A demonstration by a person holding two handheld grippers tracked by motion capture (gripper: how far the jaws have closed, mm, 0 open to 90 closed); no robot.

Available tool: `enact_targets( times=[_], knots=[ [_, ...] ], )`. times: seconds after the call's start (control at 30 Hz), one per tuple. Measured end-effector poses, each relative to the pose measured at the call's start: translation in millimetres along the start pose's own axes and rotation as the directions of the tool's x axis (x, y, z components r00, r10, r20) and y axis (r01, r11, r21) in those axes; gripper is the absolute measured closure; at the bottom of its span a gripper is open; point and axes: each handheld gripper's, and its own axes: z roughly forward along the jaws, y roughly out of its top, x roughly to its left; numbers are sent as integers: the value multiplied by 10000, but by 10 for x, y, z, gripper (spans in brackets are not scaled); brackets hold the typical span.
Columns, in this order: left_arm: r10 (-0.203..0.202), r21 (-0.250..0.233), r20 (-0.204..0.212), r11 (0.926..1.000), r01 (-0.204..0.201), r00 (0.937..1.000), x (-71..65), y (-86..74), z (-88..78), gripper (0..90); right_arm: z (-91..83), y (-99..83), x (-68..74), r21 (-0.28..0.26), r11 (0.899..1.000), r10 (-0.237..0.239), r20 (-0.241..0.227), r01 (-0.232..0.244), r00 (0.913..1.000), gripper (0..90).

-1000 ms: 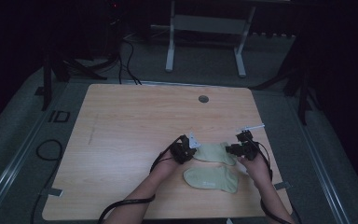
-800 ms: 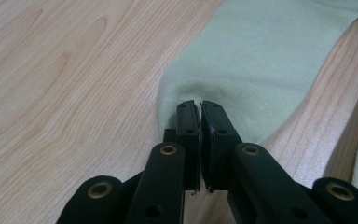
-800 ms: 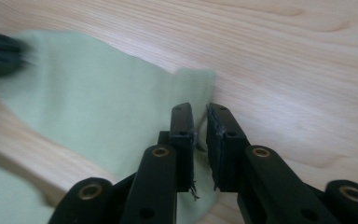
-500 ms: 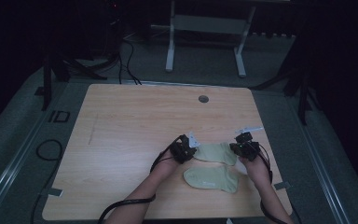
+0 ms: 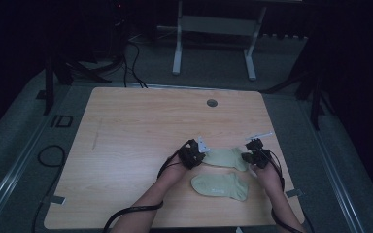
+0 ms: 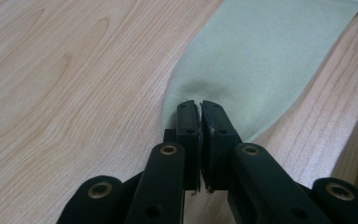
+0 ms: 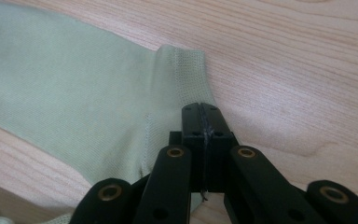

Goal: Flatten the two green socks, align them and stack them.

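We have two pale green socks on the bench [image 5: 141, 126], light wood grain, rounded corners, round grommet hole [image 5: 212, 103] near the far edge, well beyond both claws.

Left claw [image 5: 196, 154]: pressed together, pinching one end of the far sock [image 5: 226, 158]. In the left gripper view the pads [image 6: 189, 122] bite the fabric edge and pucker it just ahead of the tips; bare wood lies to the left of the claw, and the sock runs off ahead and to the right.

Right claw [image 5: 248, 156]: jaws have just been closing, now pinching the other end of the same sock. In the right gripper view the ribbed cuff [image 7: 186, 70] sits right at the tips, the sock body spreads out to the left of the claw, bare bench to its right.

The far sock lies stretched flat between the two claws. The second sock [image 5: 221, 185] lies flat on the bench on the near side of both claws, untouched, close to the right hand [image 5: 267, 177].

Room: dark. Grey floor [image 5: 24, 160] around the bench, white metal stand [image 5: 213, 39] beyond the far edge, black cables [image 5: 131, 58] on the floor off to the far left of the left claw.
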Motion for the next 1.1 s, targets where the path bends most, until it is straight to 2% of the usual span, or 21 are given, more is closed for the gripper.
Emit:
enact_targets(
  times=[0.07, 0.13, 0.2, 0.23, 0.27, 0.33, 0.43, 0.47, 0.57, 0.6, 0.67, 0.7, 0.87, 0.93, 1.0, 1.07, 1.1],
  knots=[
    [-187, 47, 124, 9998, 186, 9997, -2, 14, -20, 826, 2, -9, 0, -165, 9999, -35, -211, 31, 9998, 855],
    [-395, 17, 328, 9992, 395, 9987, -7, 32, -62, 703, -7, -17, 13, -277, 9996, -52, -492, 38, 9988, 789],
    [-551, -171, 512, 9983, 560, 9972, -4, 39, -151, 611, -43, -21, 36, -356, 9993, -120, -556, 100, 9984, 743],
    [-728, -128, 626, 9972, 737, 9954, 4, 40, -181, 538, -76, -21, 43, -522, 9985, -174, -614, 142, 9980, 704],
    [-896, -77, 914, 9959, 906, 9918, 21, 31, -234, 505, -107, -21, 54, -602, 9981, -162, -629, 124, 9979, 660],
    [-830, -141, 868, 9963, 846, 9928, 16, 2, -334, 483, -203, -31, 86, -840, 9963, -262, -852, 191, 9960, 640],
    [-793, -93, 954, 9967, 806, 9923, -4, -33, -427, 457, -331, -83, 172, -1089, 9923, -689, -877, 592, 9938, 628],
    [-768, -158, 1080, 9968, 789, 9912, -48, -79, -520, 457, -361, -106, 191, -1157, 9914, -725, -944, 614, 9929, 628],
    [-733, -161, 1211, 9970, 758, 9899, -102, -131, -587, 457, -433, -196, 249, -1236, 9897, -875, -1215, 724, 9887, 624],
    [-766, -103, 1293, 9969, 785, 9886, -165, -210, -649, 457, -452, -231, 272, -1262, 9890, -930, -1233, 774, 9880, 620],
    [-1009, 99, 1332, 9949, 1004, 9859, -212, -277, -675, 459, -516, -383, 332, -1258, 9880, -1077, -1423, 900, 9840, 616],
    [-972, 154, 1358, 9953, 960, 9859, -234, -306, -687, 462, -544, -450, 347, -1285, 9874, -1105, -1415, 924, 9838, 616],
    [-1007, 475, 1329, 9943, 952, 9860, -351, -401, -692, 510, -569, -681, 376, -1055, 9867, -1366, -1251, 1238, 9827, 629],
    [-1184, 609, 1391, 9920, 1109, 9832, -385, -423, -676, 565, -557, -744, 360, -965, 9885, -1284, -1254, 1167, 9838, 638],
    [-1221, 737, 1257, 9908, 1135, 9845, -429, -445, -641, 611, -536, -789, 359, -845, 9895, -1272, -1260, 1171, 9838, 644],
    [-1250, 745, 1259, 9904, 1163, 9841, -452, -456, -609, 652, -520, -818, 379, -748, 9881, -1426, -1216, 1342, 9823, 652],
    [-1216, 785, 1240, 9906, 1124, 9848, -465, -458, -590, 675, -509, -827, 392, -692, 9866, -1544, -1053, 1477, 9824, 653]
  ],
)
